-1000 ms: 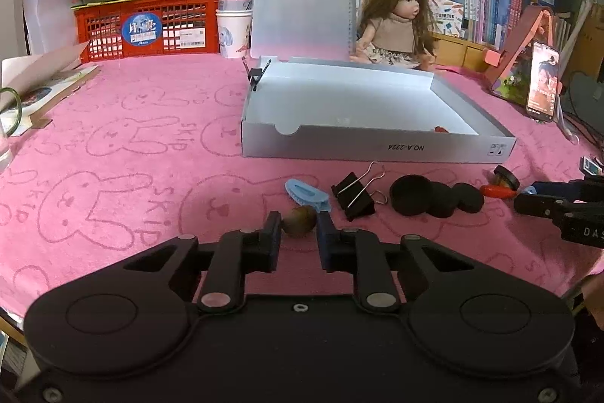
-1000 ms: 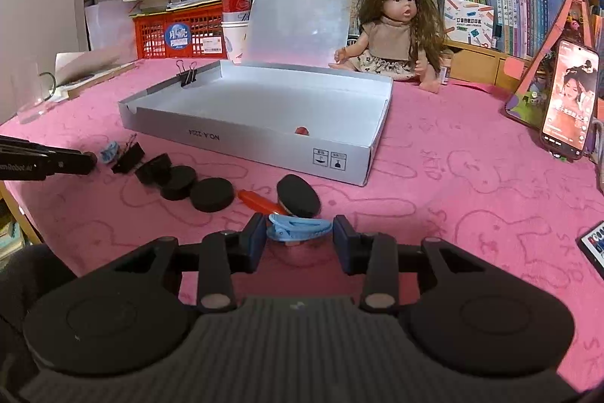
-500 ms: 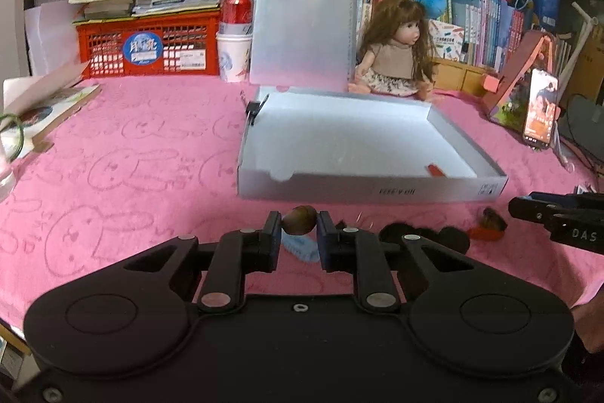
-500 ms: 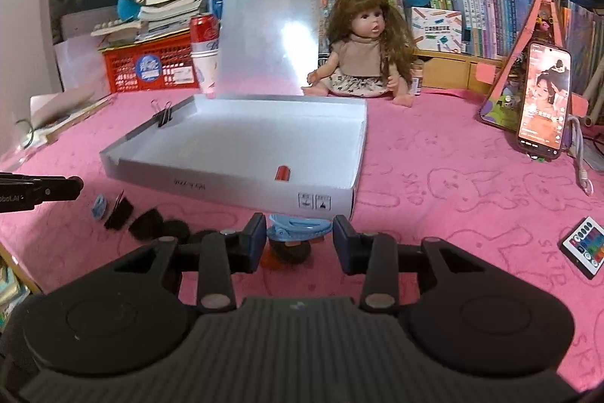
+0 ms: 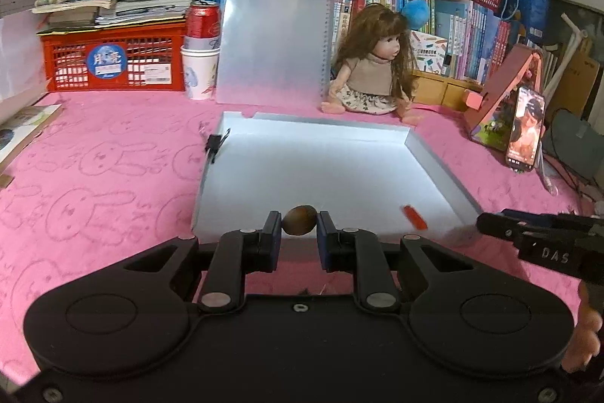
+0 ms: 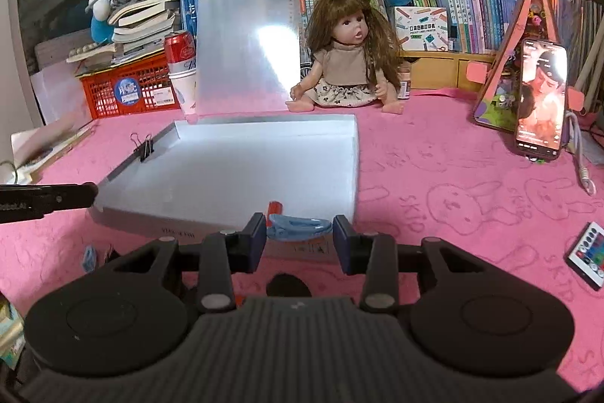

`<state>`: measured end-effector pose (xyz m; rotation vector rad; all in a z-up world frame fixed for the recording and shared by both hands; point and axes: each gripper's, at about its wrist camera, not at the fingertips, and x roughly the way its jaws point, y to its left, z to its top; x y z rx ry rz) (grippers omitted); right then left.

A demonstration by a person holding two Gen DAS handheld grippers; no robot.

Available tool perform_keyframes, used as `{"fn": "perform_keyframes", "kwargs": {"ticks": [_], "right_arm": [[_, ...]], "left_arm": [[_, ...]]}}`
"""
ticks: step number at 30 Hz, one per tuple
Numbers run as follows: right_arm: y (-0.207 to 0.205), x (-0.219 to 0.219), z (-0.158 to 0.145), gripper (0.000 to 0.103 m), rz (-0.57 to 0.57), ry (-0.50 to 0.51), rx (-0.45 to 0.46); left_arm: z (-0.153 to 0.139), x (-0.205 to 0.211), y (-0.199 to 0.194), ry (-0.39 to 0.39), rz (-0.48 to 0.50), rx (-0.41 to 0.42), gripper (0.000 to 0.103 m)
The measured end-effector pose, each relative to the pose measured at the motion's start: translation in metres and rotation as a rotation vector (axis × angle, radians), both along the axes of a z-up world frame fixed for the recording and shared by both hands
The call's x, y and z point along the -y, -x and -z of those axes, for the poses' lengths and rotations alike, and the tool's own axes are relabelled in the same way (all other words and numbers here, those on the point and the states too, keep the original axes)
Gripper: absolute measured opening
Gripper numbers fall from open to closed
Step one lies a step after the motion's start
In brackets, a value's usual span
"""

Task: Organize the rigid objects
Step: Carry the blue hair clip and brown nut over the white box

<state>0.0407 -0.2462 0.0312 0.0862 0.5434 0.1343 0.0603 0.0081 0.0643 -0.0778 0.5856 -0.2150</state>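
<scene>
Left gripper (image 5: 299,227): pinching brown nut (image 5: 300,220), held over near edge of white box (image 5: 438,161). Right gripper (image 6: 299,233): clamped on blue clip (image 6: 298,228), at box's near right corner. Inside box: red piece (image 5: 414,216). On box's left wall: binder clip (image 6: 143,148).

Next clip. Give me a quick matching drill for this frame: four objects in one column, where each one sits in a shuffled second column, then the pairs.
Things:
1. brown nut
2. blue clip
3. black binder clip
4. small red piece

Places:
A. clipped on the white box's side wall
B. lying on the box floor
C. pinched in the left tongs
D. pinched in the right tongs

Pairs: 1-C, 2-D, 3-A, 4-B
</scene>
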Motion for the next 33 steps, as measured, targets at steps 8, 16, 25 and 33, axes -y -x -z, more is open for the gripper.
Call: {"fn": "perform_keyframes", "kwargs": {"ticks": [8, 16, 25, 33], "right_arm": [[-0.041, -0.007, 0.001, 0.043, -0.014, -0.027, -0.042], [-0.084, -0.014, 0.009, 0.043, -0.002, -0.073, -0.085], [-0.103, -0.022, 0.014, 0.043, 0.001, -0.053, -0.082], [-0.108, -0.025, 0.022, 0.044, -0.012, -0.035, -0.112]], "left_arm": [[0.004, 0.012, -0.057, -0.001, -0.02, -0.033, 0.019], [0.015, 0.022, -0.116, -0.013, -0.067, -0.064, 0.019], [0.037, 0.034, -0.13, -0.039, -0.07, -0.093, 0.019], [0.047, 0.032, -0.129, -0.045, -0.07, -0.119, 0.019]]}}
